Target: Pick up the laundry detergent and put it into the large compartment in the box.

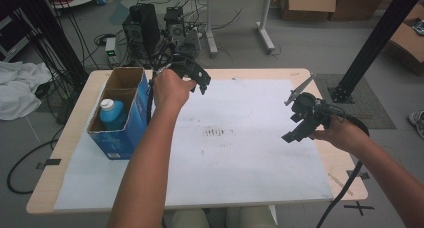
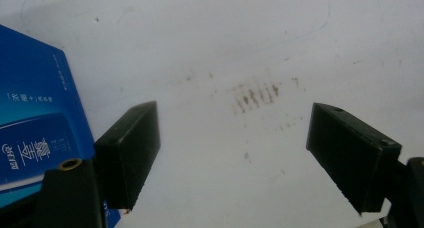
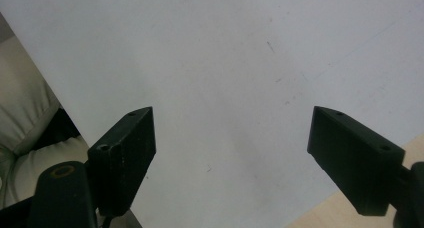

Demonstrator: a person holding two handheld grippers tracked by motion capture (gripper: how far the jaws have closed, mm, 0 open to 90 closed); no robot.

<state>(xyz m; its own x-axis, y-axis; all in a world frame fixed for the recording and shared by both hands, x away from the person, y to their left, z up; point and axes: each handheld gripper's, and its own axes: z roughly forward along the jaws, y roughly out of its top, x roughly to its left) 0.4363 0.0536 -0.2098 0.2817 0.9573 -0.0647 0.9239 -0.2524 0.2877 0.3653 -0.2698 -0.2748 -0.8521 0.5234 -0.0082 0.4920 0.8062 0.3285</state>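
At the left of the high view a blue cardboard box [image 1: 122, 119] stands open on the wooden worktop [image 1: 77, 105], a blue bottle [image 1: 111, 113] with a white cap upright in its nearer compartment. Just right of it, upper centre, the left tongs [image 1: 196, 77] hang released over the smudged white sheet [image 1: 240, 153] covering the worktop, the box's printed side at the left edge of their own view. At the right edge of the frame the right tongs [image 1: 295, 134] hang released too, over the sheet's bare, faintly scuffed surface.
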